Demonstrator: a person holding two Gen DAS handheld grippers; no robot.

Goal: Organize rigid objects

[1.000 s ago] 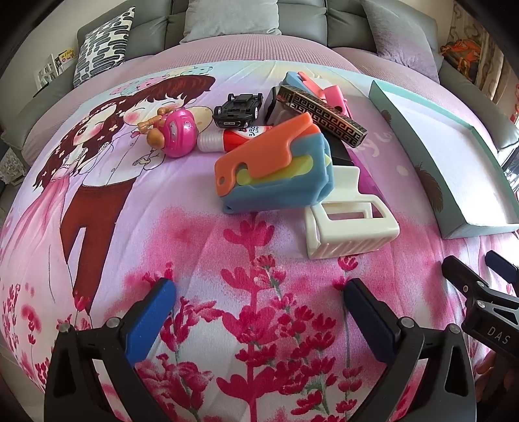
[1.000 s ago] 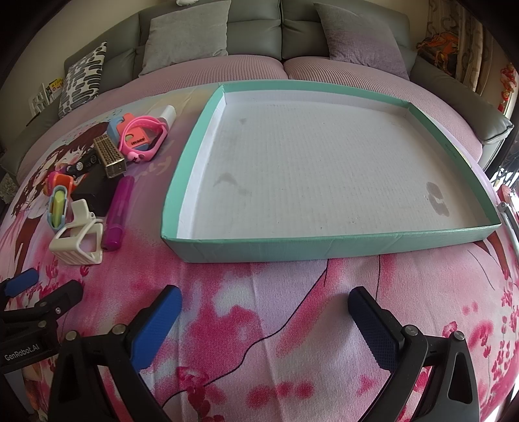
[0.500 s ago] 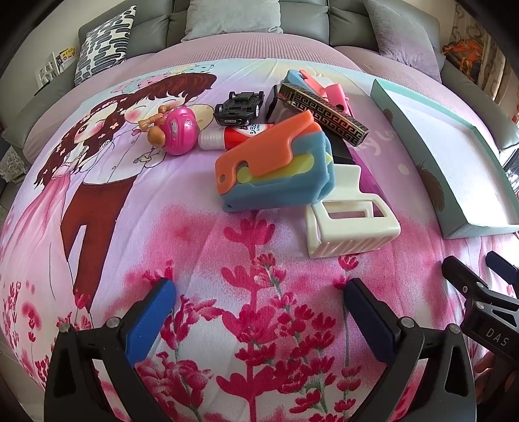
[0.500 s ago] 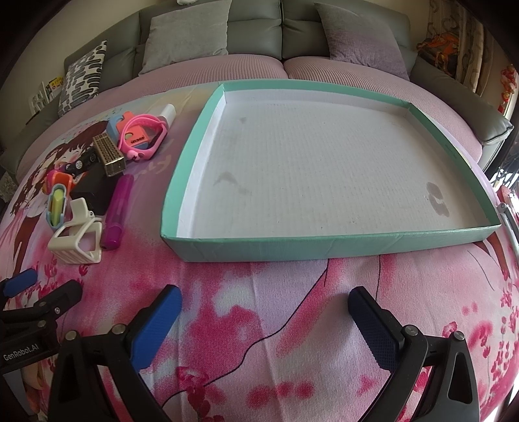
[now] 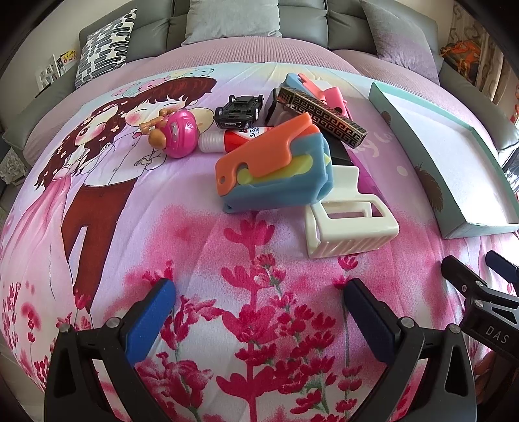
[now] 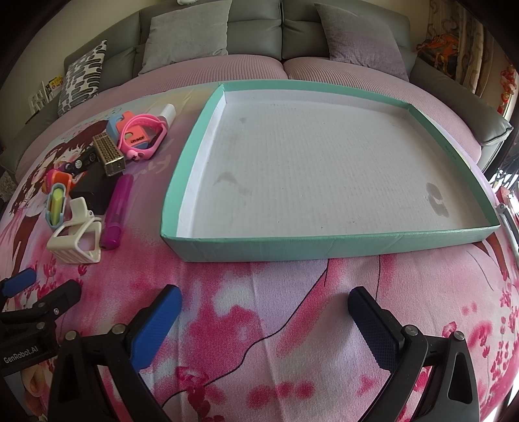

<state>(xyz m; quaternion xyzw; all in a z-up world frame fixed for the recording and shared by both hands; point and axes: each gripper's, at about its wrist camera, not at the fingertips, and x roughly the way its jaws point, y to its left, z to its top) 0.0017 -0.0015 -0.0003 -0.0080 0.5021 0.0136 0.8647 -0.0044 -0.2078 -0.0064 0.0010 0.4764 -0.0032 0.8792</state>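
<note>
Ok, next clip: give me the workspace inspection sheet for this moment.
Surface: printed pink bedsheet over a bed.
Job's things: teal tray holds nothing; white hair claw, orange-blue block toy, harmonica, black toy car, pink round toy, purple marker and pink wristband piled on the sheet left of it.
Clutter: nothing seen.
Grippers: left gripper and right gripper both open, holding nothing.
Cables: nothing seen.
Surroundings: grey sofa with cushions.

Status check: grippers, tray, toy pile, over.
Left gripper and right gripper open, holding nothing. Teal tray has nothing inside; toy pile beside it, white hair claw nearest the left jaws. Nothing blocking.
</note>
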